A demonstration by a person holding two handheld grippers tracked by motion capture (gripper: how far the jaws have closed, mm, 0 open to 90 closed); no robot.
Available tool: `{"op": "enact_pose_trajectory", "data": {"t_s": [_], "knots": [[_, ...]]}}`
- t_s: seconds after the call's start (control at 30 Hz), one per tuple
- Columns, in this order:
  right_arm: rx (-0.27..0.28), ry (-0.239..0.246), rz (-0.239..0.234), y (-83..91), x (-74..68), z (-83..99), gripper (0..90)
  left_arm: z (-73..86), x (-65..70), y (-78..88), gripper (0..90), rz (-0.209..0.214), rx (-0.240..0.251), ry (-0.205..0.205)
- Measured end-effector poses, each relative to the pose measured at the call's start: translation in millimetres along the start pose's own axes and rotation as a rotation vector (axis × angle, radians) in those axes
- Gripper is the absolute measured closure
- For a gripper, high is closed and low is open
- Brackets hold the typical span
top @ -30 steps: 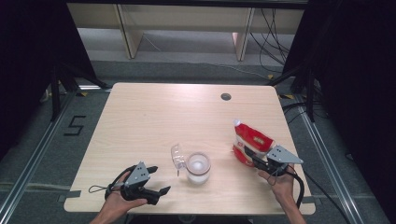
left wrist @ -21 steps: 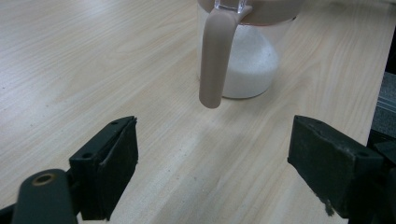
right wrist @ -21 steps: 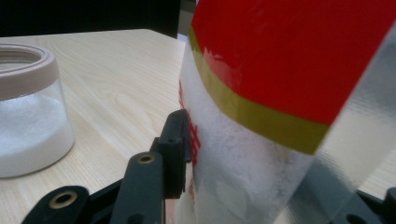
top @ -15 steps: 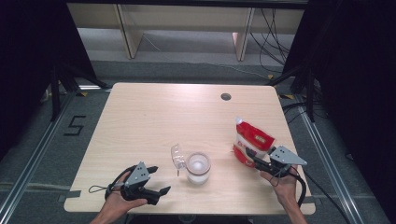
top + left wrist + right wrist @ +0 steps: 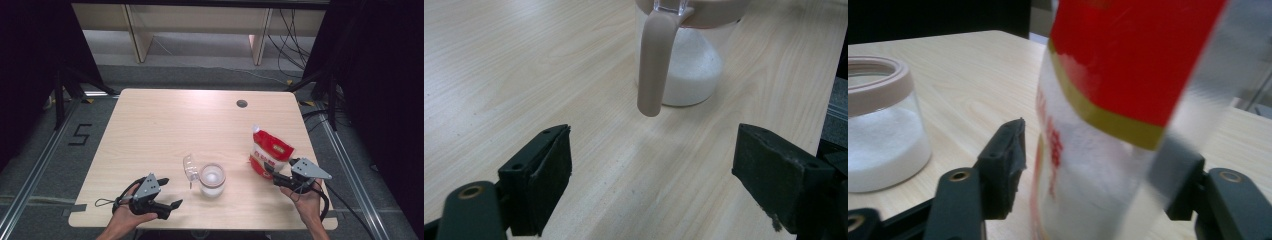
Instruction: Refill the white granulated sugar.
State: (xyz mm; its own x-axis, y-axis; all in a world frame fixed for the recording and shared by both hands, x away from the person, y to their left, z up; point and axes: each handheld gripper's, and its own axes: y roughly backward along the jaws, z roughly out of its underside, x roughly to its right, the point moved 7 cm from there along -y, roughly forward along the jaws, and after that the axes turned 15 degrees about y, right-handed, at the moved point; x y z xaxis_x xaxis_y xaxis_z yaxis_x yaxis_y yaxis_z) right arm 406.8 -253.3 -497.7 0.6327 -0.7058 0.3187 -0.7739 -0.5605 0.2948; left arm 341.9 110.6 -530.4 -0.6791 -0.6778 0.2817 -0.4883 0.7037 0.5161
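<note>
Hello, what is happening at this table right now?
A person holds a hand-held gripper in each hand at a wooden table. The right hand-held gripper has just been opening its jaws around a red and white bag, which stands between them; the left pad is clear of it. The left hand-held gripper is open and empty, near a clear jar with white grains and an open lid.

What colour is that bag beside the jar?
The bag is red and white with a gold band, clearest in the right gripper view.
</note>
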Motion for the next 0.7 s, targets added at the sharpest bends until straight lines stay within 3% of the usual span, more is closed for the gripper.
{"op": "enact_pose_trajectory", "data": {"t_s": [0.13,0.17,0.2,0.4,0.47,0.5,0.53,0.57,0.6,0.7], "knots": [[-0.012,-0.015,0.017,6.6,2.9,0.5,33.6,-0.3,-0.7,0.8,15.6,-0.012,0.0,-0.007],[-0.019,-0.039,0.027,9.2,2.6,0.4,33.1,-0.4,-0.7,0.7,15.6,-0.012,0.001,-0.006],[-0.018,-0.025,0.027,10.4,3.0,0.0,32.5,-0.3,-0.8,0.6,15.5,-0.012,0.002,-0.004],[-0.046,-0.087,0.072,24.6,1.6,3.2,31.9,-1.2,-0.2,0.4,15.4,-0.003,0.005,0.002],[-0.055,-0.083,0.064,27.6,1.2,5.3,31.9,-1.9,-0.4,0.3,15.2,-0.001,0.009,-0.003],[-0.061,-0.116,0.063,29.1,-1.5,4.9,31.8,-2.8,-1.8,0.9,15.3,-0.001,0.006,-0.021],[-0.061,-0.116,0.063,29.1,-1.5,4.9,31.8,-2.8,-1.8,0.9,15.3,-0.001,0.006,-0.021],[-0.068,-0.067,0.062,31.9,-0.1,5.2,31.6,-3.0,-0.8,0.3,15.3,0.006,0.019,0.032],[-0.064,-0.054,0.082,33.1,1.2,5.0,31.2,-3.2,-0.7,0.9,15.3,0.009,0.017,0.044],[-0.09,-0.101,0.08,40.0,-3.0,6.1,30.7,-6.3,-1.0,2.4,15.3,0.005,0.023,0.039]]}}
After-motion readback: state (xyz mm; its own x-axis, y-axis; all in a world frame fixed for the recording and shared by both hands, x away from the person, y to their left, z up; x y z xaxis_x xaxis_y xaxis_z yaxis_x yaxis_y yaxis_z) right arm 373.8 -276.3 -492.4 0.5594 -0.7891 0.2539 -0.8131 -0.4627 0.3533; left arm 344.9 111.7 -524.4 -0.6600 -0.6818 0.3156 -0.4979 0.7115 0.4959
